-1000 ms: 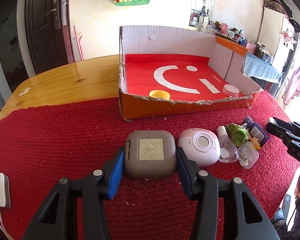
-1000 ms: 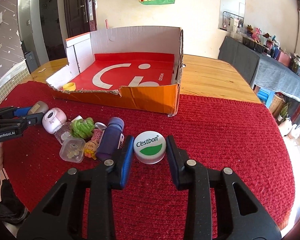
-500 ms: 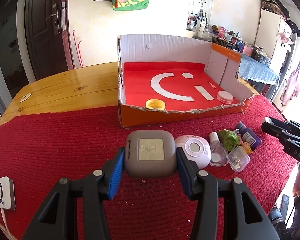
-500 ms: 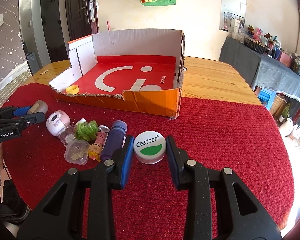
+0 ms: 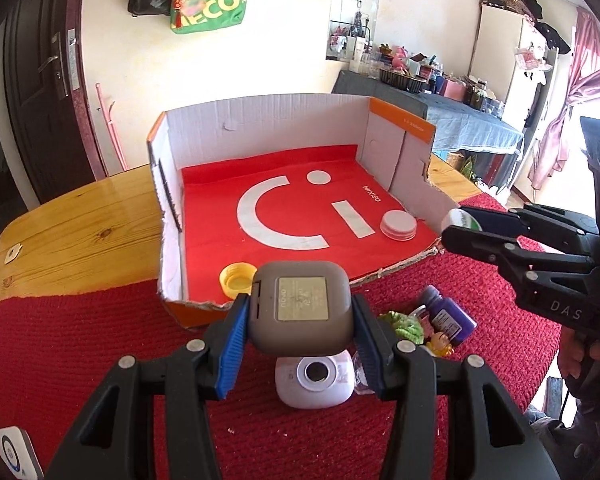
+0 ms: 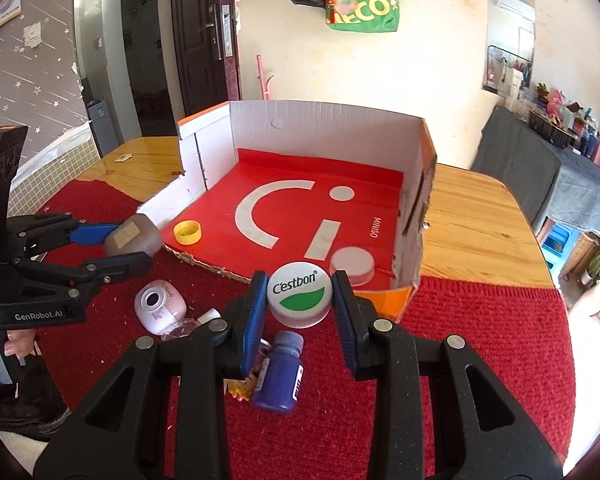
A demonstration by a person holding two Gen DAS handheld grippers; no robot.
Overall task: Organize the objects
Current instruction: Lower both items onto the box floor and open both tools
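My left gripper (image 5: 300, 316) is shut on a grey square case (image 5: 300, 312) and holds it in the air just before the front edge of the open cardboard box (image 5: 284, 124). My right gripper (image 6: 300, 298) is shut on a white Cestbon cap (image 6: 300, 294), raised near the box's front right corner. In the box lie a yellow cap (image 6: 188, 232) and a white lid (image 6: 352, 264). On the red cloth lie a pink round device (image 5: 314, 376), a purple bottle (image 6: 280, 372), a green toy (image 5: 406, 324) and small clear containers.
The box (image 6: 324, 132) stands on a wooden table (image 5: 68, 224) partly covered by the red cloth (image 6: 480, 340). A white device (image 5: 14, 452) lies at the cloth's left front. Each gripper shows in the other's view, the left (image 6: 112, 244) and the right (image 5: 460, 228).
Both grippers have risen off the cloth with their objects and moved forward toward the box. The pile on the cloth now lies below them.
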